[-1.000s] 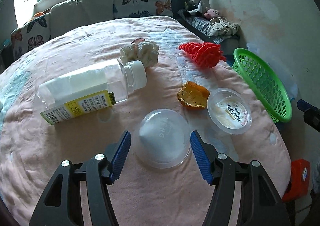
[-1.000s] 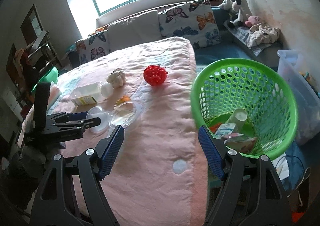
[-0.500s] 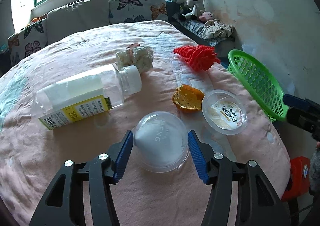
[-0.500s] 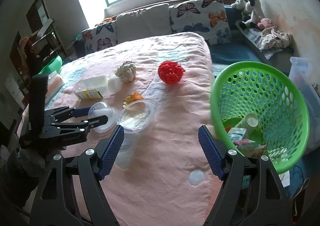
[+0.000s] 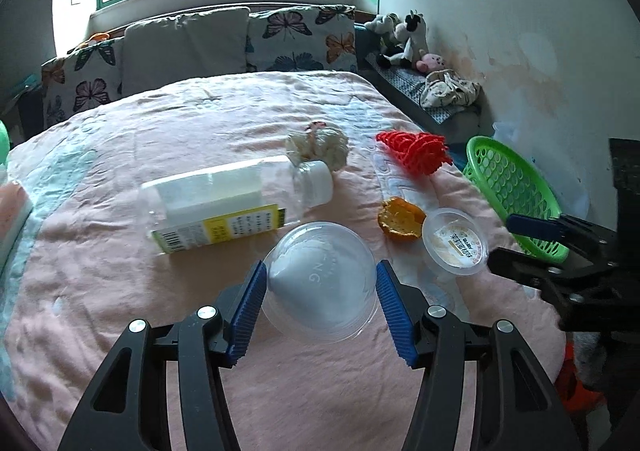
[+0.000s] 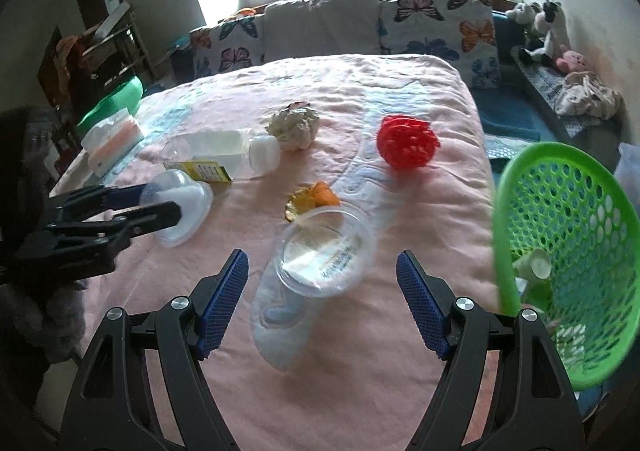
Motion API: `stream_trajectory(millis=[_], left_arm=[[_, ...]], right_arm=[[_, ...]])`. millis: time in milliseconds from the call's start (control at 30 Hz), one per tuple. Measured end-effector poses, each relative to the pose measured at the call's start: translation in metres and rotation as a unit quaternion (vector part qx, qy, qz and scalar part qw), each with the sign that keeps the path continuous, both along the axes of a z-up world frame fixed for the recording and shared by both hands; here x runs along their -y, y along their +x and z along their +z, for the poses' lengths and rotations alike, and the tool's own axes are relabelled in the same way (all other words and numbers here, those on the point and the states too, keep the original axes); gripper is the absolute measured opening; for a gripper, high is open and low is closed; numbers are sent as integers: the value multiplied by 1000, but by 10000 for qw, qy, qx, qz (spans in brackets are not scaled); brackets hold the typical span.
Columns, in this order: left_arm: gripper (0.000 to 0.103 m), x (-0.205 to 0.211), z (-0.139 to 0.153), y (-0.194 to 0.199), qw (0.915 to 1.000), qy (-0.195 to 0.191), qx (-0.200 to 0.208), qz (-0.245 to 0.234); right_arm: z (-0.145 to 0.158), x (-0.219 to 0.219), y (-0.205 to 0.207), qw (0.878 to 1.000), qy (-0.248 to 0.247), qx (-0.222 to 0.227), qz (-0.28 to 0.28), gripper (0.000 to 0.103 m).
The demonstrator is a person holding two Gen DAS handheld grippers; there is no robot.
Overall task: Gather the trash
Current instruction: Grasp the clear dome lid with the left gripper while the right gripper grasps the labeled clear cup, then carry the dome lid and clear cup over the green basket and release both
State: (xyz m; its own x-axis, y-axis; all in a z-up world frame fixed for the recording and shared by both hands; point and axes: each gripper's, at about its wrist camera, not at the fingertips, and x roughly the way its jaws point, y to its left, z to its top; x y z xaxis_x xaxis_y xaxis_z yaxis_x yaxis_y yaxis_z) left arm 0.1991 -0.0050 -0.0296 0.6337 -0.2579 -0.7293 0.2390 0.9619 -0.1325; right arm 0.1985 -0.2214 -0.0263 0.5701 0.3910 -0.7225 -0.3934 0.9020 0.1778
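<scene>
My left gripper (image 5: 320,275) is shut on a clear plastic dome lid (image 5: 320,283) and holds it tilted just above the pink bedspread (image 5: 160,331). The right wrist view shows the same grip on the dome lid (image 6: 180,207) by the left gripper (image 6: 164,203). My right gripper (image 6: 322,267) is open and empty, hovering above a clear round cup with a printed label (image 6: 324,255). Behind it lie an orange peel (image 6: 316,197), a red foam net (image 6: 406,145), a crumpled tissue (image 6: 294,127) and a plastic bottle (image 5: 224,203). A green basket (image 6: 560,243) with several pieces of trash stands at the right.
Butterfly pillows (image 5: 300,35) line the far edge of the bed. Stuffed toys (image 5: 400,39) and cloth sit on a bench by the right wall. A pack of tissues (image 6: 112,139) lies at the bed's left edge. A shelf (image 6: 100,47) stands at the far left.
My left gripper closed onto the dome lid and lifted it off the bedspread. My right gripper swung left, away from the basket, to above the labelled cup.
</scene>
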Motion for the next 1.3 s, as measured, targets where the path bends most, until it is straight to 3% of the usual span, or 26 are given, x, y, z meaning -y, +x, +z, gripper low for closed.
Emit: stream_trajectory(millis=[533,1067,1200,1300], left_arm=[[54,-21,13,-11,9997,-154,161,129],[54,-19,13,-13,9997,-182,158,108],[54,-14,13,-13,9997,-165,163,79],[54,-10,14,-14,9997,-161,177,43]], right_arm=[[-24,-21,30,9987,-468,-205,4,79],[-32,-23,31,9983,-530,-249,9,79],[-31,-23,29,9986,-475,-226,22,69],[-27,-21,24,9989,-439,-168,-10,69]])
